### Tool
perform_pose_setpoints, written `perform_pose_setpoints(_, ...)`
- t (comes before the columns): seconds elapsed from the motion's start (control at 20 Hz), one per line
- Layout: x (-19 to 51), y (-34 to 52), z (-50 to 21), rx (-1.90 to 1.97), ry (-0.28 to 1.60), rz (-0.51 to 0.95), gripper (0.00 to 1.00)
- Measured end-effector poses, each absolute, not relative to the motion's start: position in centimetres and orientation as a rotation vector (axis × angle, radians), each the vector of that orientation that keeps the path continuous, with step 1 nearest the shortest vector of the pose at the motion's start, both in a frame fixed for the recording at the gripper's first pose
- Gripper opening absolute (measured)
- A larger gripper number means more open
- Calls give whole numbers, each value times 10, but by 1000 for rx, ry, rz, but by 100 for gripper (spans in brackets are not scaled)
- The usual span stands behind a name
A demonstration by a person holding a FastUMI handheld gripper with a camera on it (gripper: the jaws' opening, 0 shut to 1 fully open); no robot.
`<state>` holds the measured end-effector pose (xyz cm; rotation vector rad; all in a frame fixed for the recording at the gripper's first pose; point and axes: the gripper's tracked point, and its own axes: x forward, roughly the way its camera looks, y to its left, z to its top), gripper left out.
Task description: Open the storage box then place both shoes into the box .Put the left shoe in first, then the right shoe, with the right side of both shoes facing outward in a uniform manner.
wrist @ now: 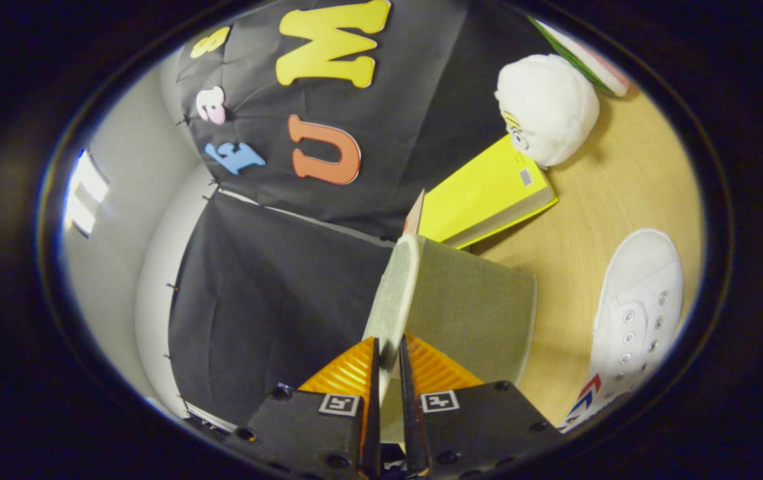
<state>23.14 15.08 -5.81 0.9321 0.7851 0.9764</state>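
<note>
The gripper (pixel 388 363) is nearly closed, both orange fingers (pixel 348 373) pinching the edge of the storage box lid (pixel 395 293). The lid stands edge-on, judged as lifted to open the storage box (pixel 475 313), whose grey fabric body lies just right of the fingers. A white shoe (pixel 635 313) rests on the wooden table (pixel 621 180) further right, partly cut off. The box interior is hidden. Beyond lie a yellow book (pixel 481 197) and a white plush toy (pixel 545 107).

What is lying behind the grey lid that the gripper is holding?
Behind the grey fabric lid, clamped by the gripper, lie a yellow book and a white plush toy on the wooden table. The lid hides the book's near corner.
</note>
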Motion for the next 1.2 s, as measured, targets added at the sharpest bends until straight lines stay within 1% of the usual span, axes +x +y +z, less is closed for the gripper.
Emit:
perform_pose_setpoints(0.1, 229, 151, -47, 899, 772, 954, 13)
perform_pose_setpoints(0.2, 225, 156, -29, 868, 753, 934, 10)
perform_pose_setpoints(0.35, 214, 165, 2, 834, 724, 928, 8)
perform_pose_setpoints(0.6, 204, 202, 48, 782, 689, 916, 7)
perform_pose_setpoints(0.85, 194, 261, 84, 732, 661, 923, 8)
perform_pose_setpoints(1.2, 182, 345, 109, 644, 627, 906, 16)
